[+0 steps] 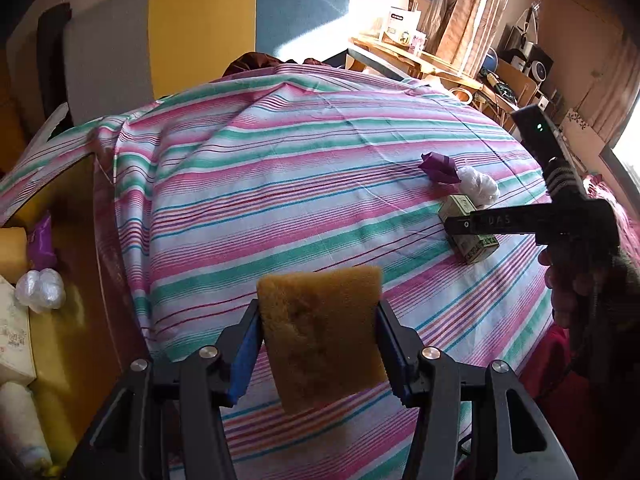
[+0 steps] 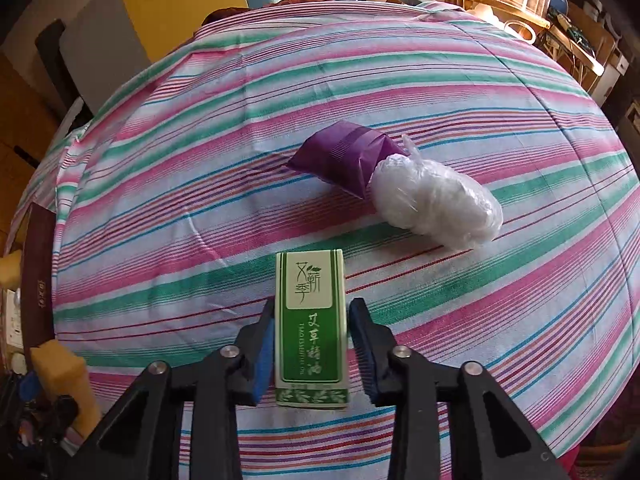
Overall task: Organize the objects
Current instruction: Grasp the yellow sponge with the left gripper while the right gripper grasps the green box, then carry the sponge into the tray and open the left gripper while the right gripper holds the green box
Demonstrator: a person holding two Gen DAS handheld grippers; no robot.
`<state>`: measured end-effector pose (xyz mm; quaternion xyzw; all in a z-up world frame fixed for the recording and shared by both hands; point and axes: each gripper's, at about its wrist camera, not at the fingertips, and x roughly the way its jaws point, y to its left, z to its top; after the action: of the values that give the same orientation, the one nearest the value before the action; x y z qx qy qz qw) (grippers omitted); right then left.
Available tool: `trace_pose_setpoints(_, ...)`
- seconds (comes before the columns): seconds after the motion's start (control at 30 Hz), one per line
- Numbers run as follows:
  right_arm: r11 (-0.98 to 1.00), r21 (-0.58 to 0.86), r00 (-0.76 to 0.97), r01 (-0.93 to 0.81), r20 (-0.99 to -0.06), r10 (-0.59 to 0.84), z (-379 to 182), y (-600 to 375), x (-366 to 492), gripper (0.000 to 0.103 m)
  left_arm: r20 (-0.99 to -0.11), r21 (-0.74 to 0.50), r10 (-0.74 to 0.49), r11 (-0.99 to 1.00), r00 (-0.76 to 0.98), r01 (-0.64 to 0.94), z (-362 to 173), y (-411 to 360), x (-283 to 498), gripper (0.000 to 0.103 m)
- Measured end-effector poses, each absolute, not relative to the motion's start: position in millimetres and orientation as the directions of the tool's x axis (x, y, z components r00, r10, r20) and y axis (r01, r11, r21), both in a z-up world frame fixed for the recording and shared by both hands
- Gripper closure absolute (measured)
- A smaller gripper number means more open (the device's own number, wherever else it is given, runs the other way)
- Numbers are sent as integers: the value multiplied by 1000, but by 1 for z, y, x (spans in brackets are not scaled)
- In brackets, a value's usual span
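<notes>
Left jaws (image 1: pixel 320 344) on sponge (image 1: pixel 322 332); right jaws (image 2: pixel 312 344) on green box (image 2: pixel 311 320).

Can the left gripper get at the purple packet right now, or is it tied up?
Probably not yet. The left gripper is shut on a brown sponge, so it has no free jaws. The purple packet lies open on the striped cloth, touching only the white plastic bag.

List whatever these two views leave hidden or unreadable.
- Left wrist view: the sponge blocks the cloth behind it.
- Left wrist view: the right gripper crosses the green box, hiding its middle.
- Right wrist view: the small print at the green box's bottom is too small.
</notes>
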<state>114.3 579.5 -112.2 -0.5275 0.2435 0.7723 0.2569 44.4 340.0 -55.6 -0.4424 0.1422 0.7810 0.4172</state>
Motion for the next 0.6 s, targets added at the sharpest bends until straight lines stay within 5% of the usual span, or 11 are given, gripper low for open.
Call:
trace_pose_setpoints(0.33, -785, 39, -300, -618, -935, 190, -115, 574, 112, 72, -742, -160, 552, -697, -381, -700, -16, 258, 26, 48)
trace_pose_setpoints(0.6, -784, 40, -302, -620, -934, 191, -117, 576, 114, 72, -714, -100, 427, -847, -555, -522, -2, 162, -4, 48)
